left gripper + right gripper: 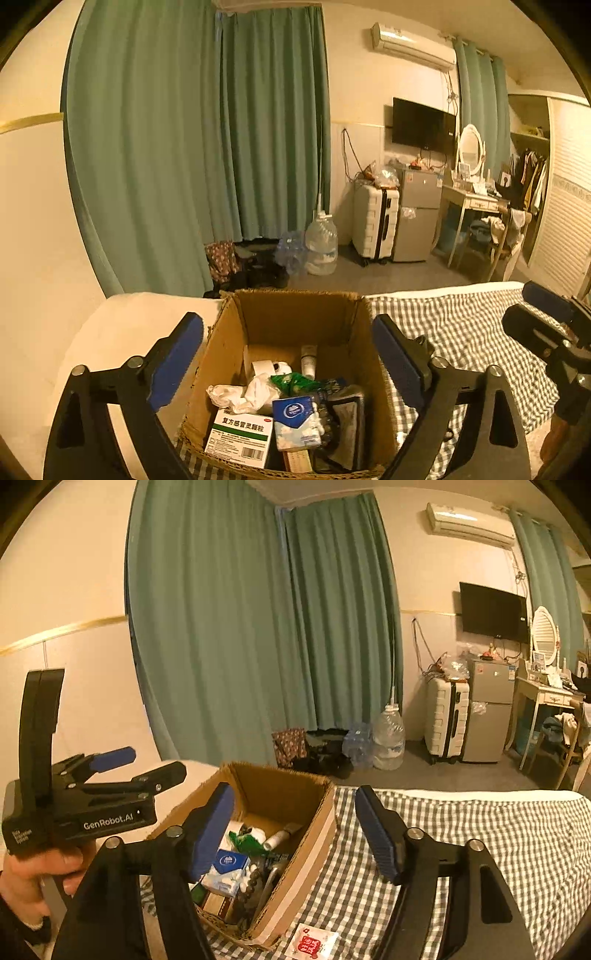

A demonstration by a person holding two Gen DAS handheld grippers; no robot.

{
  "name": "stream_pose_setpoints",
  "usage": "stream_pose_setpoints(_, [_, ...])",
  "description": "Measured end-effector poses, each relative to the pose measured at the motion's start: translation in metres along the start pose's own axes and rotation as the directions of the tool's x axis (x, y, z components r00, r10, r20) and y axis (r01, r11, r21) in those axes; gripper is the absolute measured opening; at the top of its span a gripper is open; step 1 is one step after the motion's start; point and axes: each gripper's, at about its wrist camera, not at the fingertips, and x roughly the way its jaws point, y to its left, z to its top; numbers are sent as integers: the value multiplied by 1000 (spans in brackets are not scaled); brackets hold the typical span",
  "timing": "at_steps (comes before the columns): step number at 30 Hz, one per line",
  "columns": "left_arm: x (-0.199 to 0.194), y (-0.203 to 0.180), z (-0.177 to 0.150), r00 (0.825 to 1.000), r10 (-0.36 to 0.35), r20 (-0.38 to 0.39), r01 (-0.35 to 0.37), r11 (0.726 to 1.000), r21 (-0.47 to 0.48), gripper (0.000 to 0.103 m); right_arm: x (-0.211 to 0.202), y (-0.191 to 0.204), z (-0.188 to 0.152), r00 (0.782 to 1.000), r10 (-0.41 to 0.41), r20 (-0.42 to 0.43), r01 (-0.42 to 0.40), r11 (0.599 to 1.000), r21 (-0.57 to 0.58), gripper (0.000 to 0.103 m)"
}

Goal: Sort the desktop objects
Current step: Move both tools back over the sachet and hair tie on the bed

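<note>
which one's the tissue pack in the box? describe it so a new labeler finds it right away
Start at the open cardboard box on the checked bedspread. Among its jumbled contents, look at the near side, right of the white medicine carton with a green stripe. The tissue pack is the soft pack with a dark blue top and round white logo.

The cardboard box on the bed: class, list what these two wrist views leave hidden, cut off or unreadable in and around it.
- Cardboard box: its near bottom is cut off by the left wrist view's lower edge.
- Medicine box: the small print is too small to read.
- Box contents in the right wrist view: partly hidden behind the right gripper's near finger.
- Red-and-white card: its printing is too blurred to read.
- Items under the tissue pack: covered.
</note>
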Motion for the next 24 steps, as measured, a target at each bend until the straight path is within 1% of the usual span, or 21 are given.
stream_pose_setpoints(1, [-4, -2, 1, 1000, 0, 6, 0, 1000, -2, 99, -6, 0, 2, 1000, -4, 9, 4, 1000, -5, 75])
stream_pose_setpoints(2, [-7, -4, 3, 1000, -1, 12, 1, 1000, -3, 101, -11, -1, 3, 1000, -9, 18, 9, 1000, -9, 82])
stream_pose_setpoints(4, [-14, -9, 5, 1000, -8, 18, 9, 1000, -7, 103, -24, -4, 8, 999, -17, 42, 17, 1000, -13, 90])
stream_pose_setpoints(6, [-21, -15, 7, 1000, -22, 22, 22, 1000, -15, 103, -32, -10, 14, 998, -19, 54, 20, 1000, -13, 94])
stream_pose_setpoints(9, [-30, -24, 11, 999, -31, 29, 31, 999, -15, 103, -45, -16, 17, 997, -33, 72, 35, 999, -24, 103])
stream_pose_setpoints(16, [-45, -53, 17, 998, -55, 33, 54, 998, 24, 103, -70, -36, 23, 992, -76, 101, 82, 995, -59, 103])
stream_pose_setpoints(21, [-46, -75, 14, 996, -83, 12, 82, 995, 49, 103, -83, -53, 22, 989, -89, 115, 96, 993, -63, 103])
stream_pose_setpoints(24, [-44, -92, 10, 993, -114, -13, 114, 991, 65, 103, -89, -66, 20, 989, -87, 118, 95, 993, -63, 103])
